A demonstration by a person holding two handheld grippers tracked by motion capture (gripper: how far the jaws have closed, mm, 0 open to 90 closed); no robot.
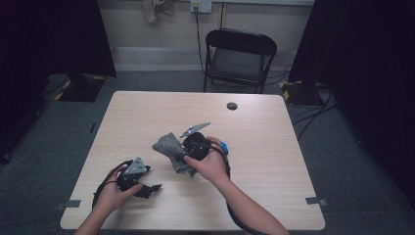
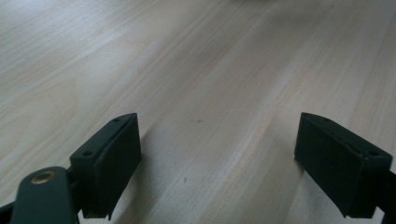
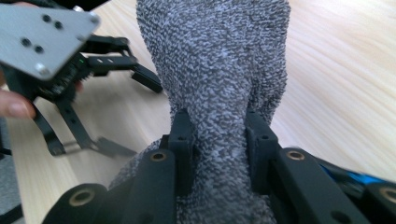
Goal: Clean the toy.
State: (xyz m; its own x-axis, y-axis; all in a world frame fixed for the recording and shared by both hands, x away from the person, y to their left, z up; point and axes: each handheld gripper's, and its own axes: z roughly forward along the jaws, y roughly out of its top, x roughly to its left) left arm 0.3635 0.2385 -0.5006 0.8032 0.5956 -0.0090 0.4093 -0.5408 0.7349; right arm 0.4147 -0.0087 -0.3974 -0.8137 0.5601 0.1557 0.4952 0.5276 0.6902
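Observation:
A grey knitted sock (image 1: 168,146) lies near the middle of the wooden table (image 1: 254,161). My right gripper (image 1: 185,155) is shut on it. In the right gripper view the two black jaws pinch the sock (image 3: 215,70) at a narrow waist, and the fabric bulges above my right gripper (image 3: 218,135). My left gripper (image 1: 151,180) rests low near the table's front left, held by a hand. Its jaws stand wide apart in the left gripper view, with bare wood between them at my left gripper (image 2: 217,158). The right gripper view also shows the left gripper (image 3: 133,114) beside the sock, apart from it.
A black folding chair (image 1: 238,56) stands behind the table's far edge. A round cable hole (image 1: 232,105) sits near the far edge of the table. Cables trail on the floor at the right (image 1: 313,115). Dark curtains flank both sides.

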